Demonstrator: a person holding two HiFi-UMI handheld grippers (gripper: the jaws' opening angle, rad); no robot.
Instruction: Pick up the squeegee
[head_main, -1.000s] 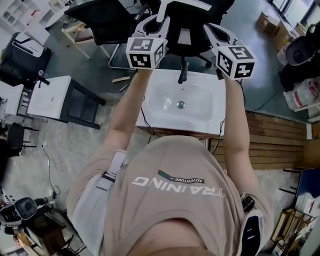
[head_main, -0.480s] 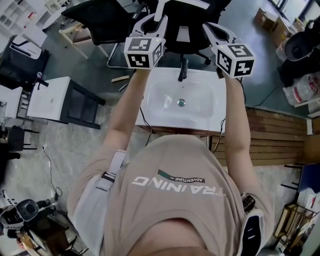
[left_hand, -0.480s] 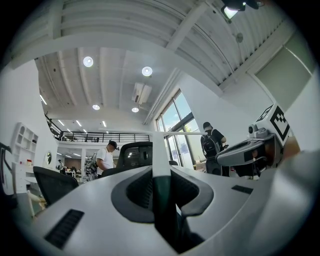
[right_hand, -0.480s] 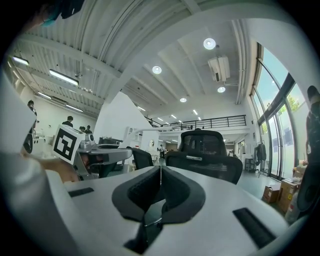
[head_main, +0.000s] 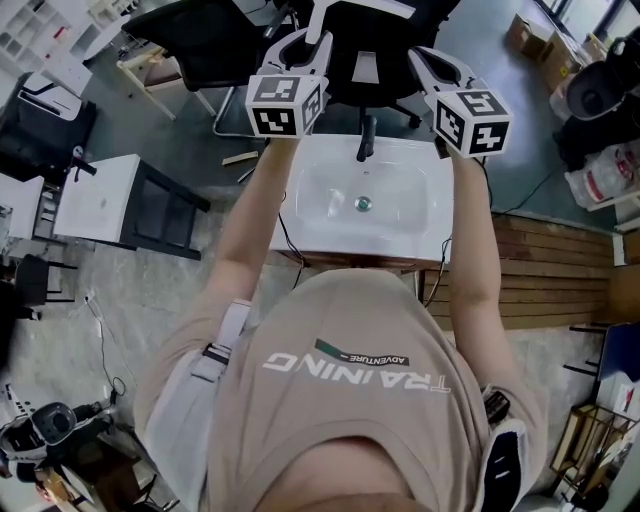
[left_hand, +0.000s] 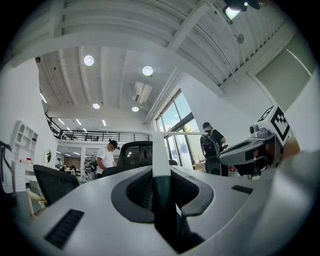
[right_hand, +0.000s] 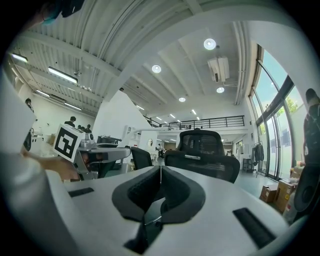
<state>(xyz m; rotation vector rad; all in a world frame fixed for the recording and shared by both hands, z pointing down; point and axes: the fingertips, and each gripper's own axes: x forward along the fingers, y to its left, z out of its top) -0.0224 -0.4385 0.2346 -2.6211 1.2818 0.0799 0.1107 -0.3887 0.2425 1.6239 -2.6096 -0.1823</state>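
A white sink (head_main: 400, 232) is sitting under the raised arms, with one black faucet (head_main: 366, 140) standing at its far rim. Two black office chairs (head_main: 205, 40) are crowding the far side, right behind the tools. The left gripper (left_hand: 161, 175) is clamping the one squeegee (left_hand: 160, 150) by its dark handle, with the white blade at the far end. The right gripper (right_hand: 160, 172) is hovering near it on the right, its fingers pressed together on nothing.
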